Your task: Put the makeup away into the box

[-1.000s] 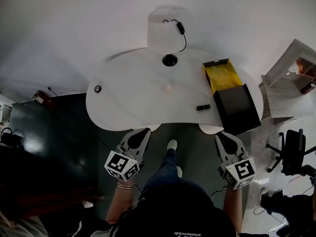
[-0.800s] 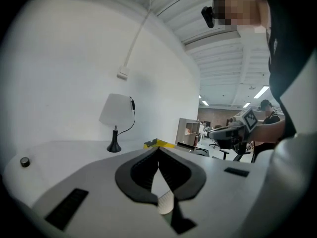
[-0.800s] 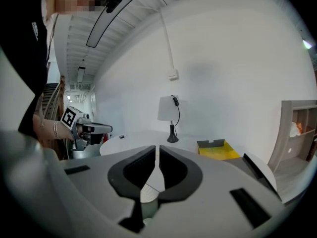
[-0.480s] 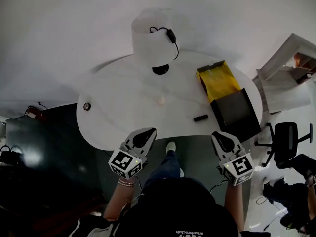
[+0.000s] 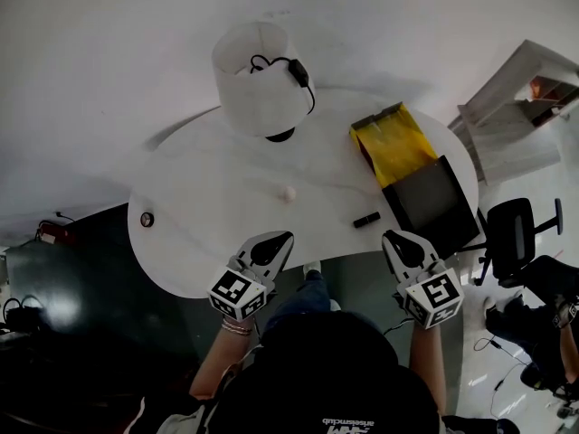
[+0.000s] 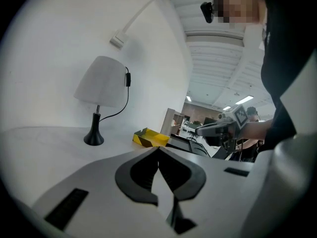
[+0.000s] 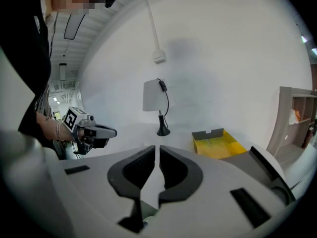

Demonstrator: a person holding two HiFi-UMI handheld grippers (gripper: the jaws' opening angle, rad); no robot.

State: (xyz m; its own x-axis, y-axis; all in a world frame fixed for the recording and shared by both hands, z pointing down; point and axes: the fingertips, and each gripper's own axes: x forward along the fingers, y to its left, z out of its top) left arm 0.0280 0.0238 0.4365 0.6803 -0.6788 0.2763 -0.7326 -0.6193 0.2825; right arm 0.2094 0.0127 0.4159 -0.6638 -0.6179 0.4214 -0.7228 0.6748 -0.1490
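Left tongs point(image 5: 271, 245) and right tongs point(image 5: 404, 242) advanced to worktop point(image 5: 208, 197) edge since earlier frame; both shut, empty. Makeup tube point(image 5: 365, 220) lies near edge, just beside box point(image 5: 425, 197). Risk: shut tongs nudge tube, it rolls off edge

Bright even light, fisheye edges, dark vignette
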